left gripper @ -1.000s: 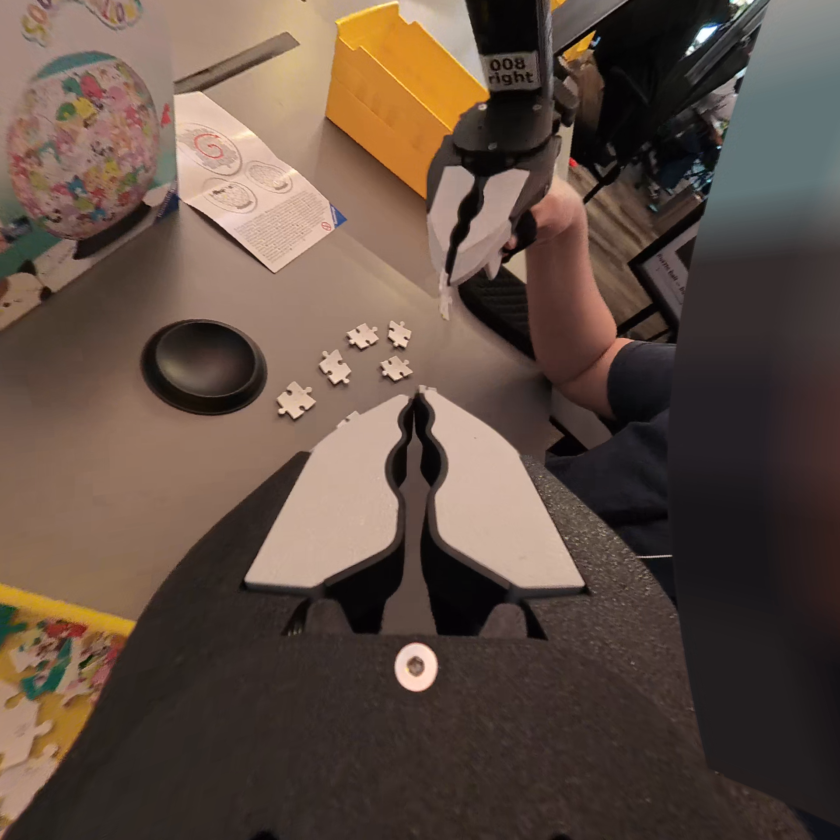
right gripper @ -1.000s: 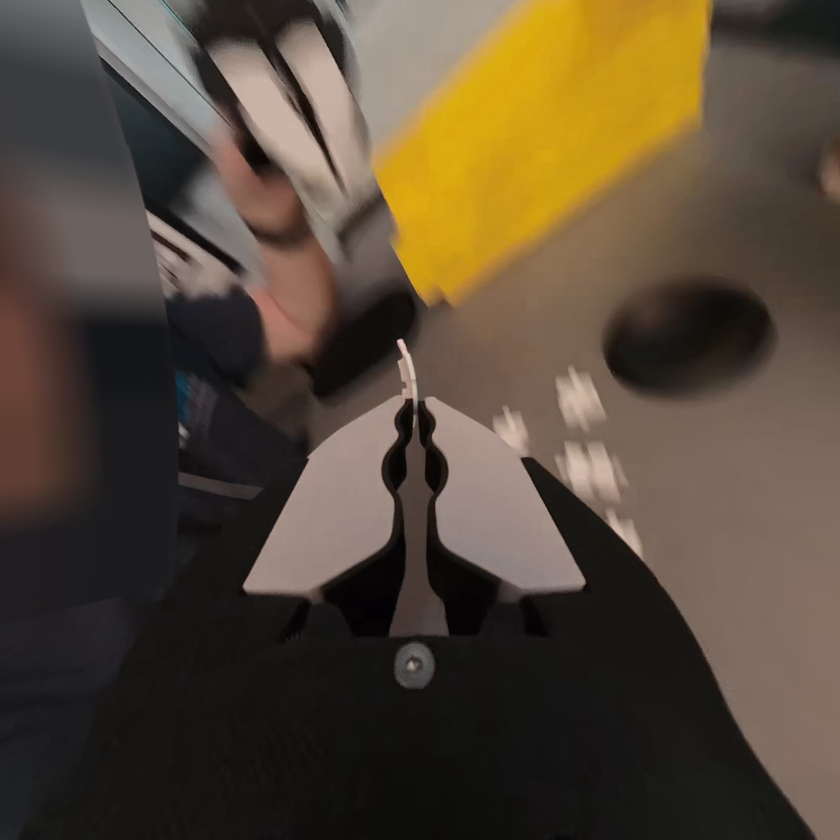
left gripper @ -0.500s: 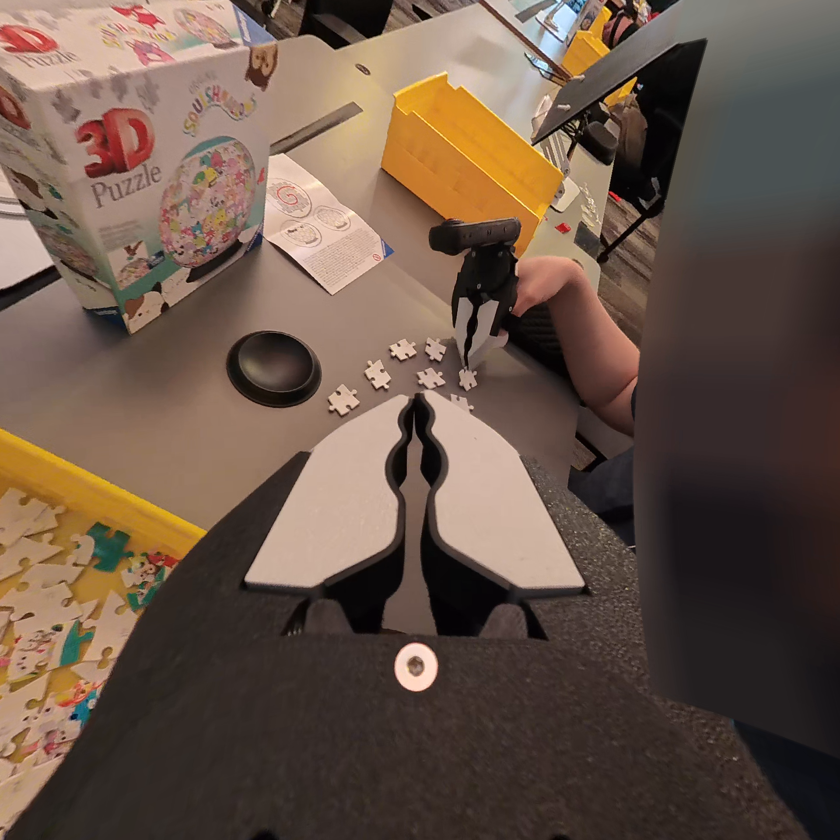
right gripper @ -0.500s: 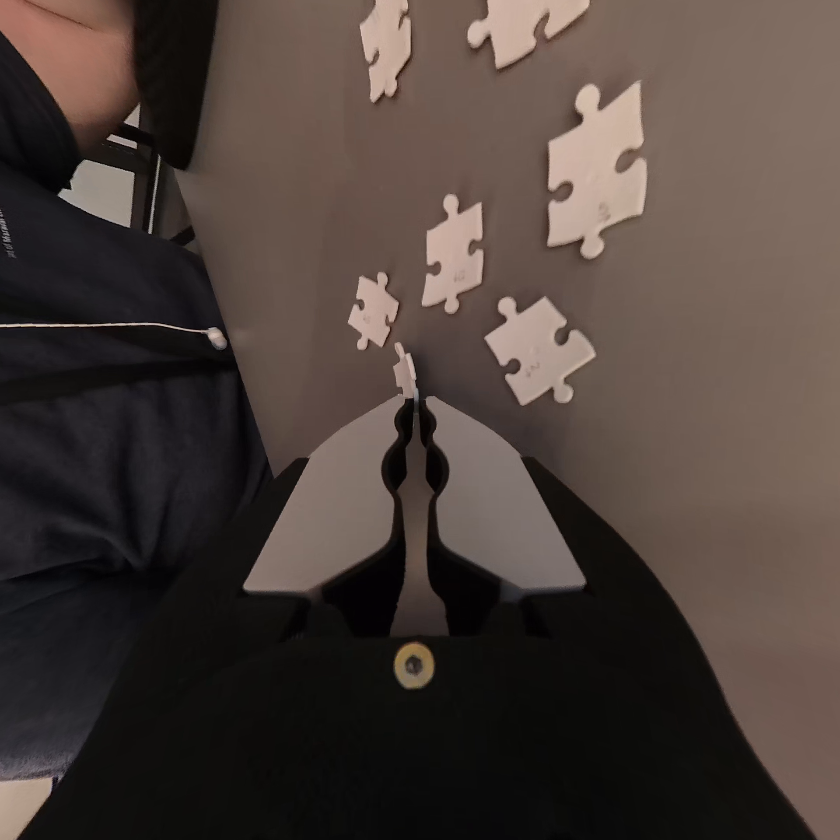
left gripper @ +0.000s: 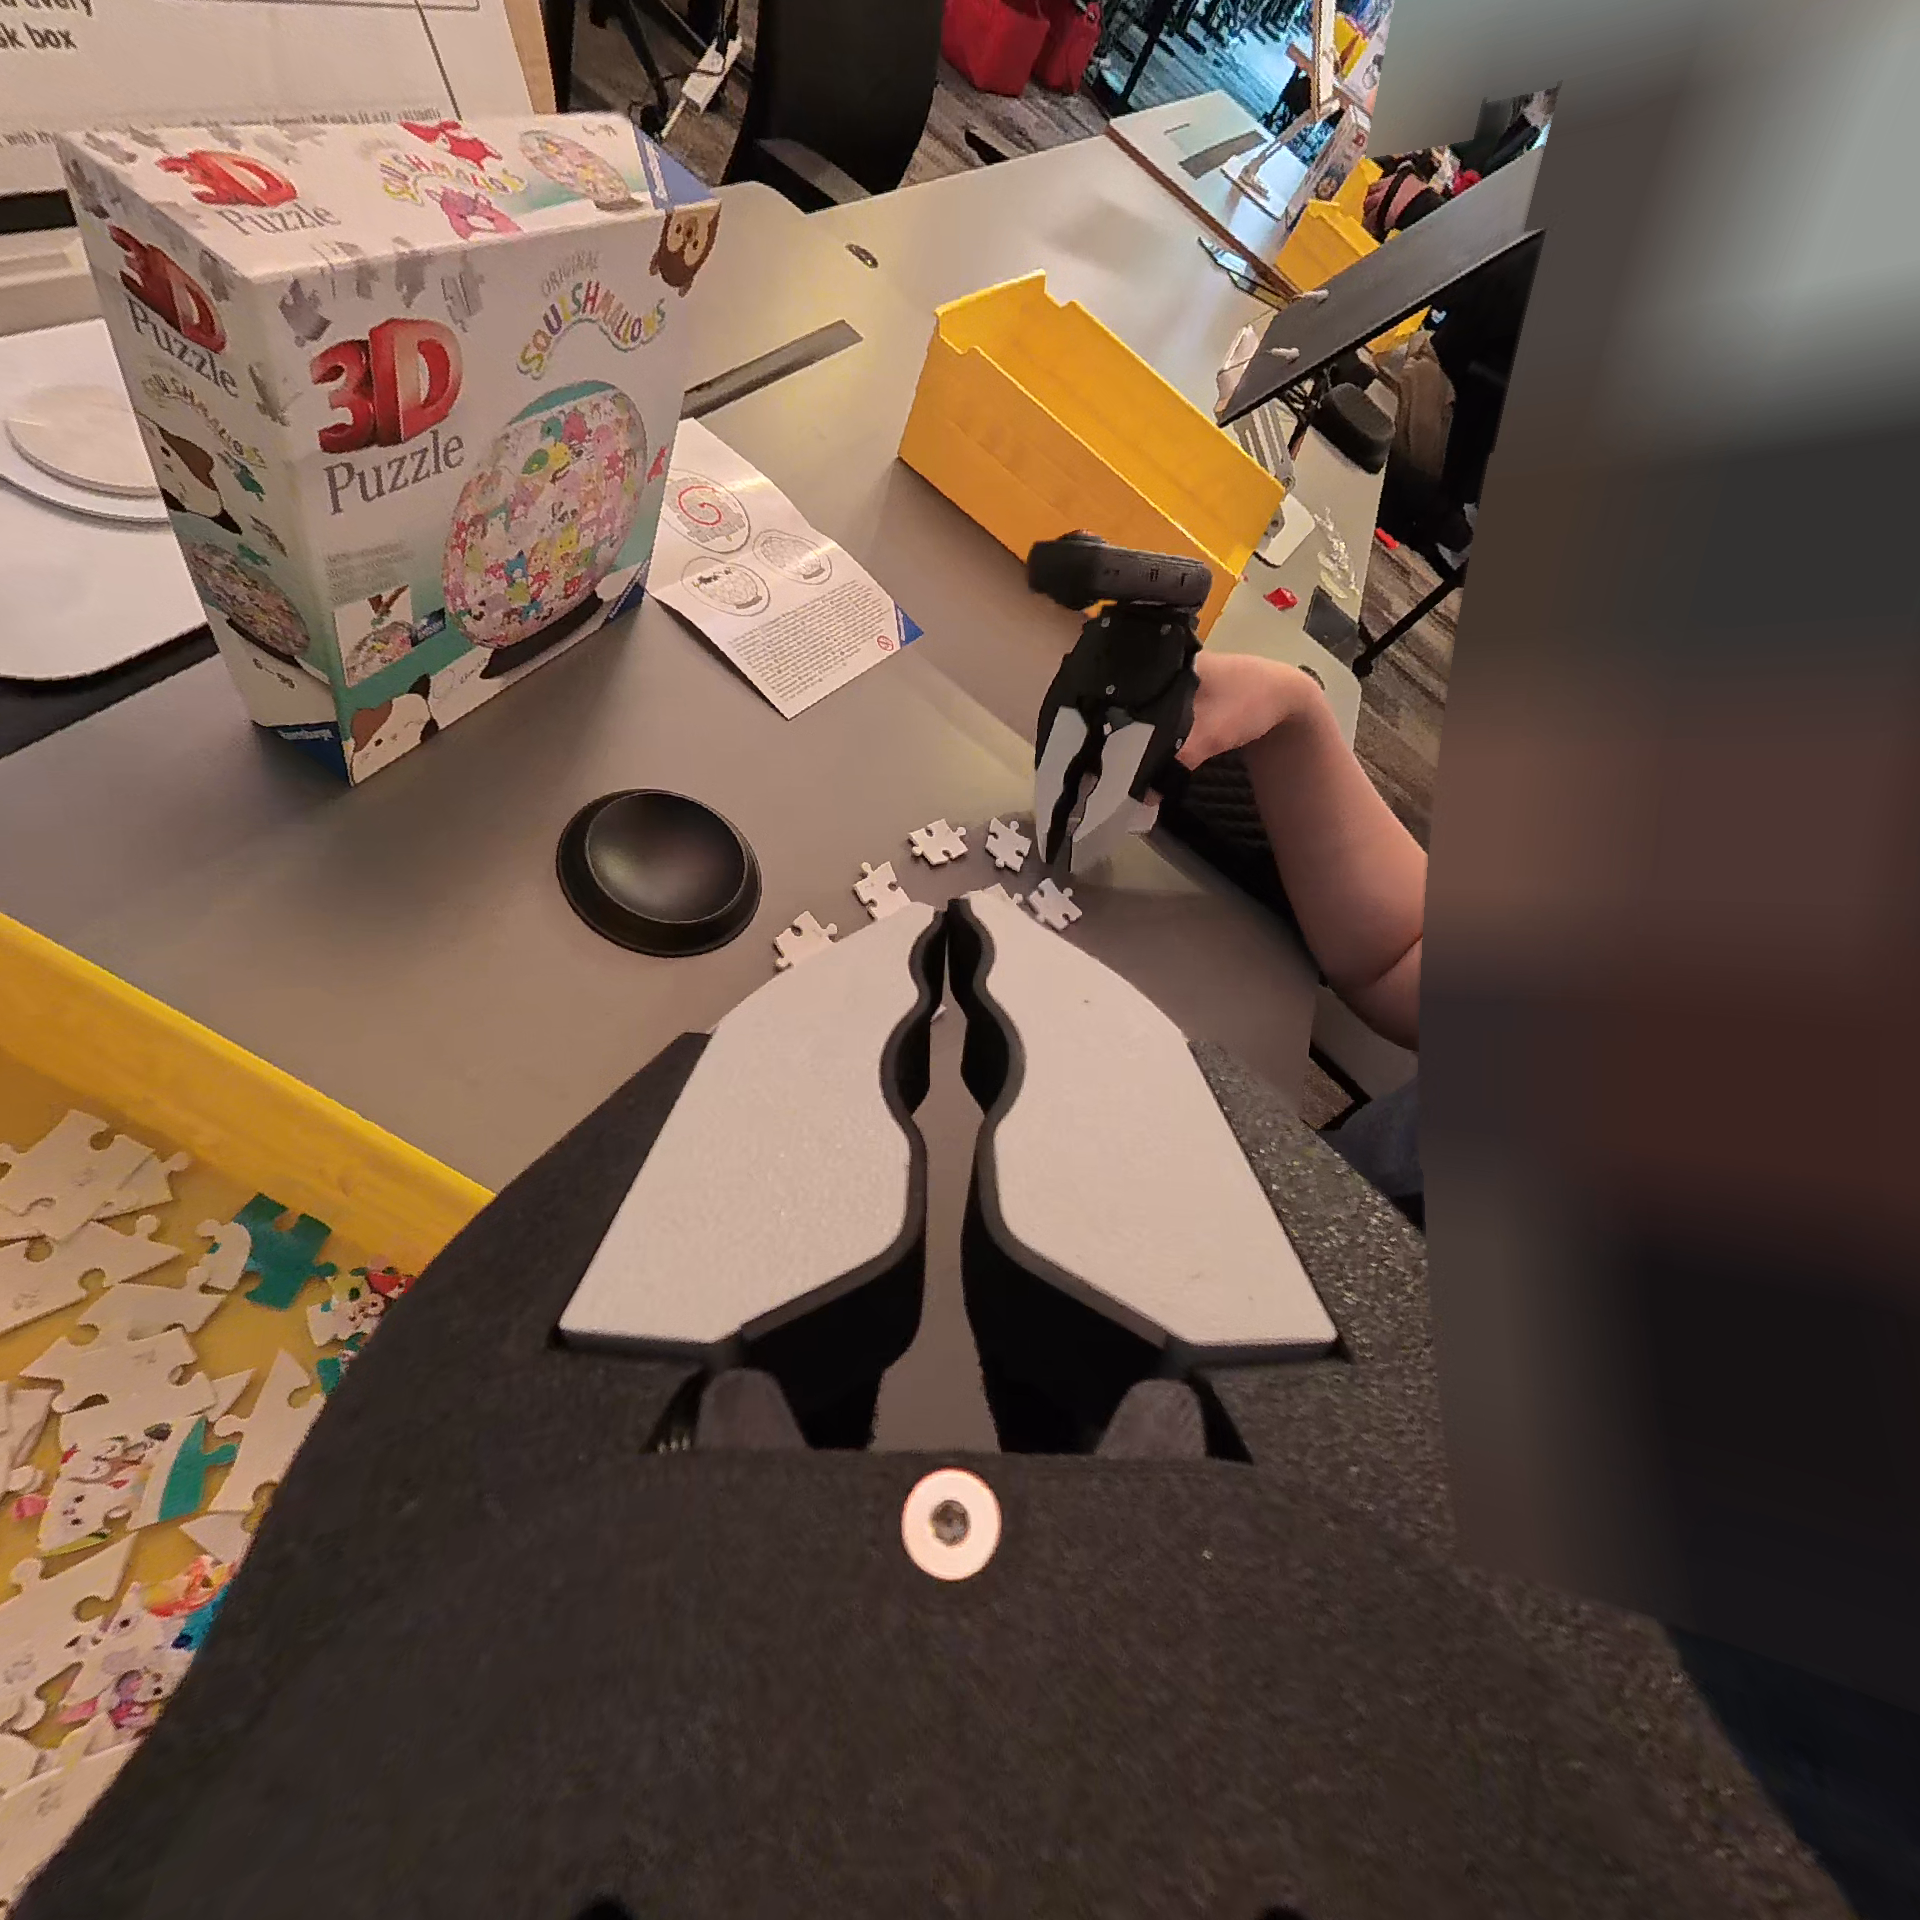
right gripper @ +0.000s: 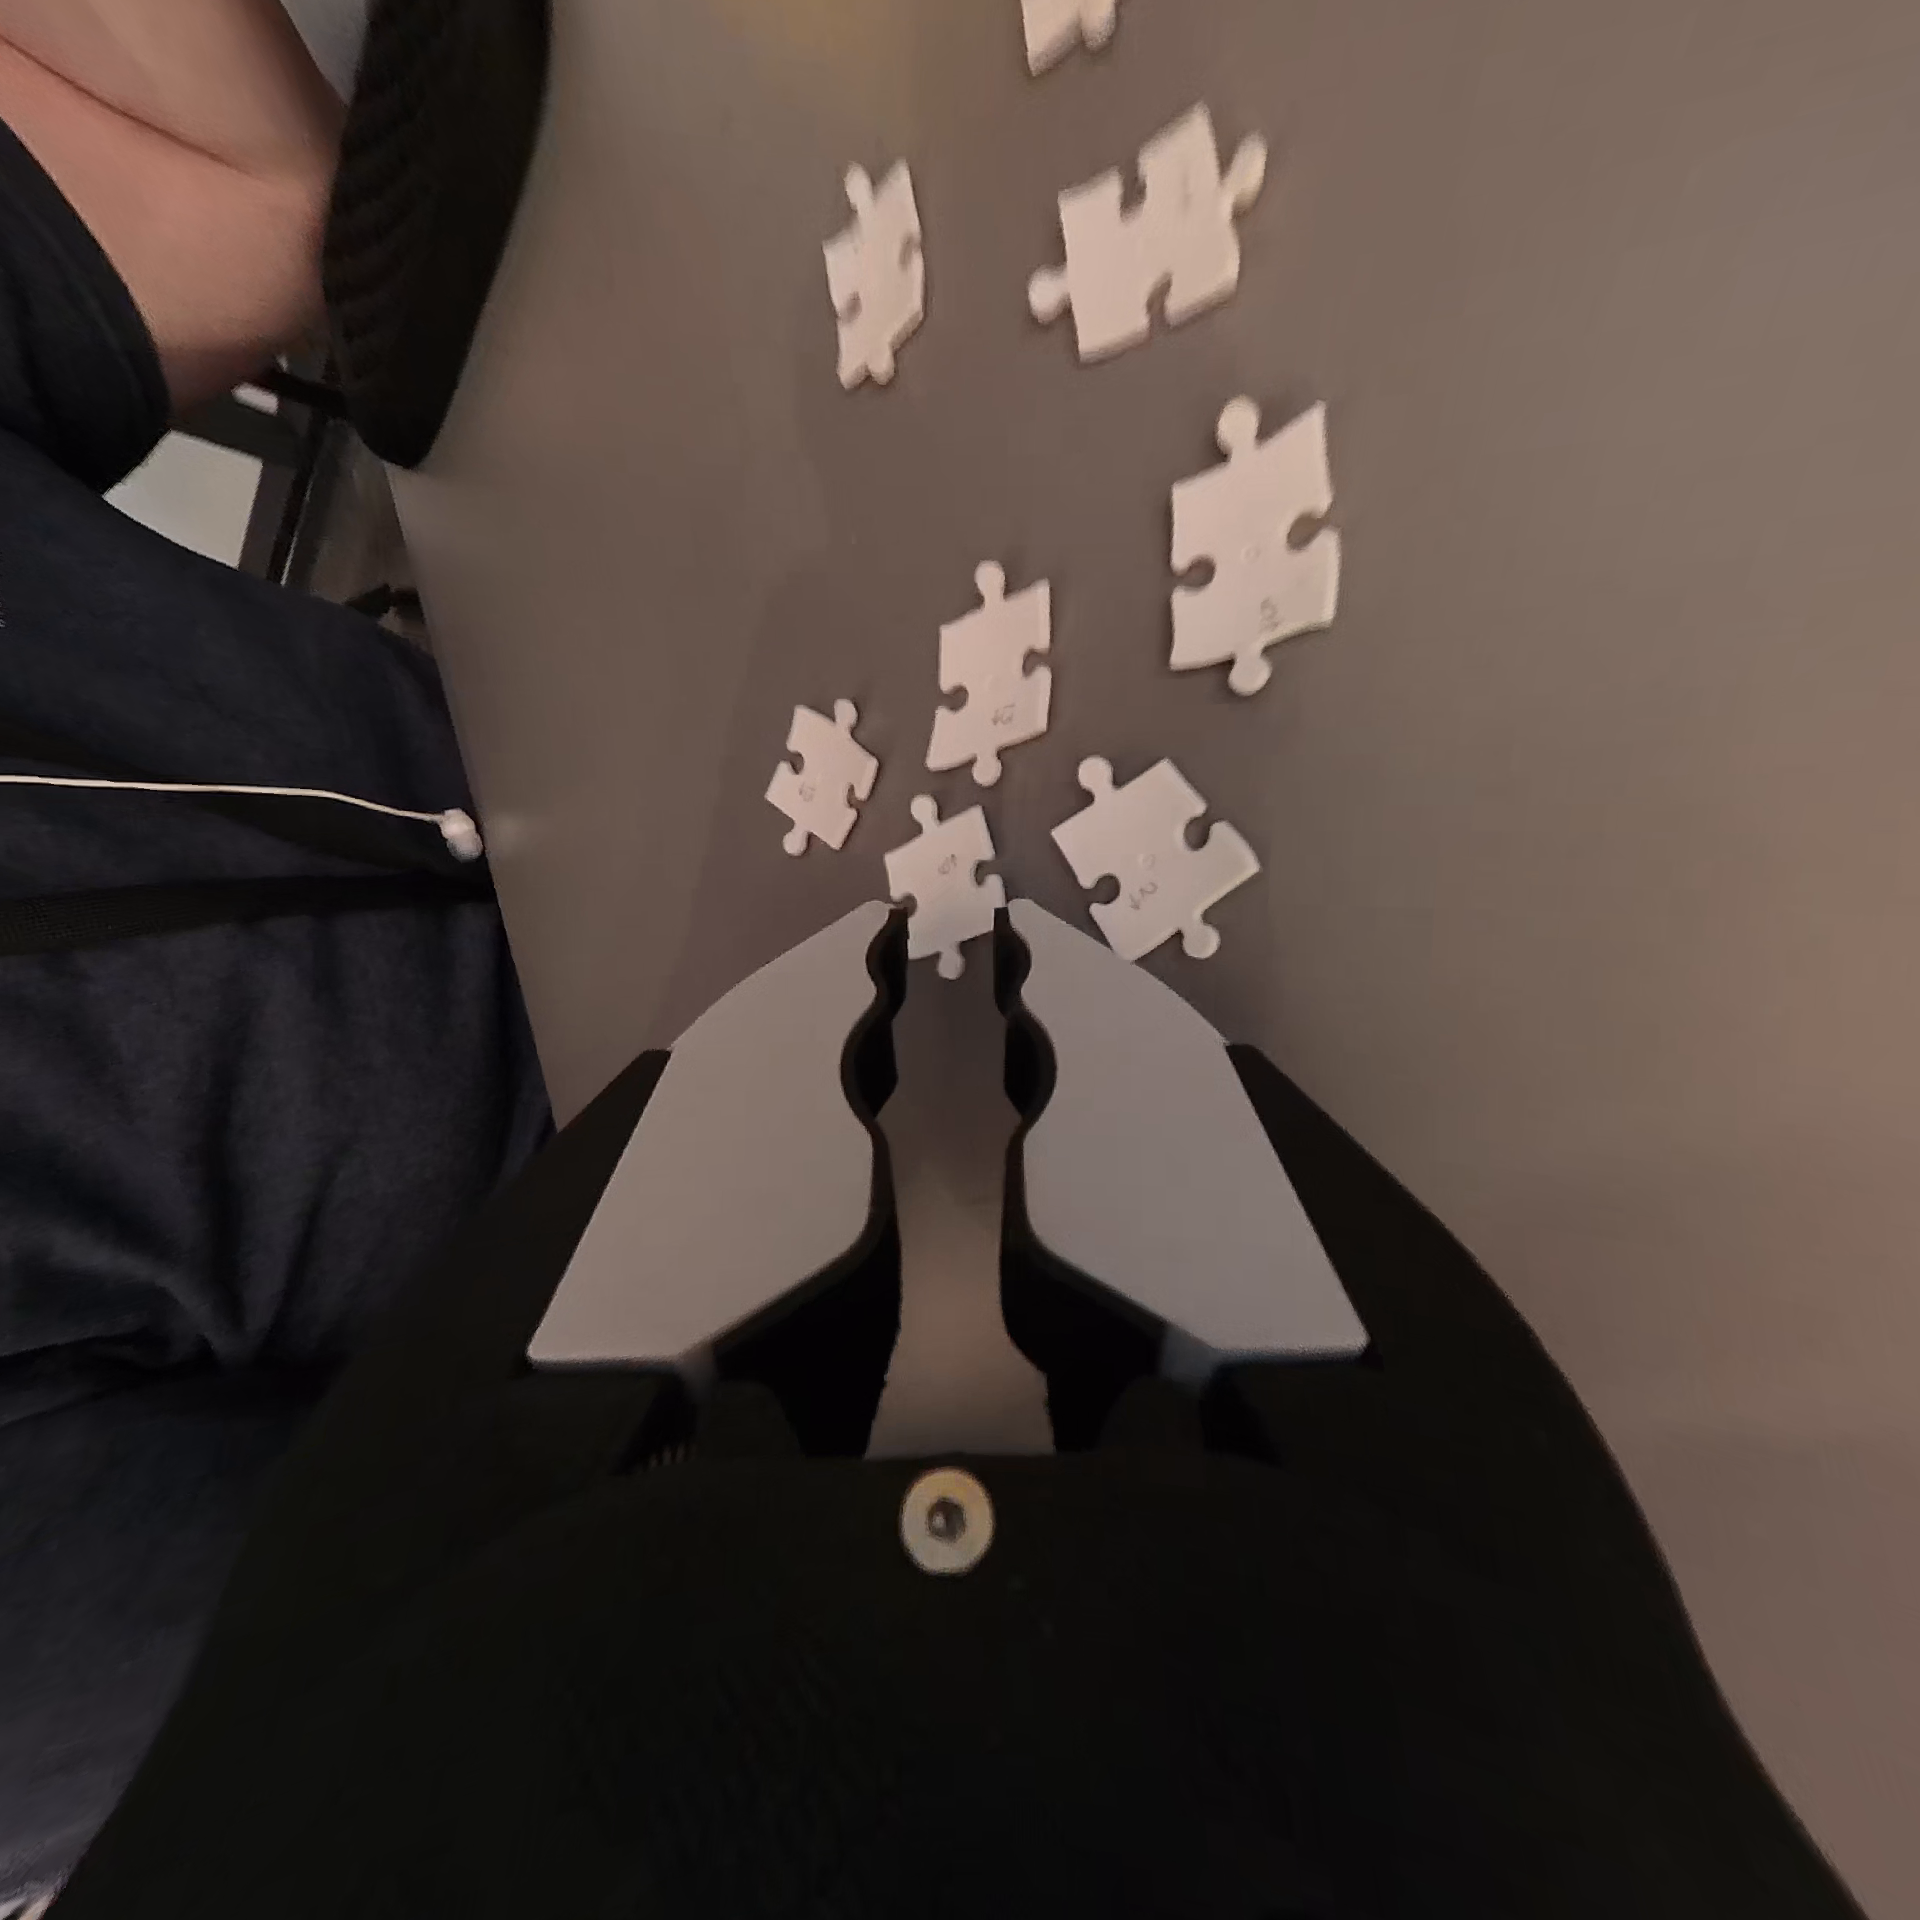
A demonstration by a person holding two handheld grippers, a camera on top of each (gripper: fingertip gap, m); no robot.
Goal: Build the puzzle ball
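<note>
Puzzle pieces (right gripper: 992,675) blank-side up with small markings, right gripper (right gripper: 951,914) parted, empty, left gripper (left gripper: 948,914) closed, empty

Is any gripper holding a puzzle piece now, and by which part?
Nothing is held. The right gripper is open over a white piece lying on the table; the left gripper is shut, empty.

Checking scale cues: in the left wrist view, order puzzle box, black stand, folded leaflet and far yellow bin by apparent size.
1. puzzle box
2. far yellow bin, farther off, so unsure
3. folded leaflet
4. black stand
</note>
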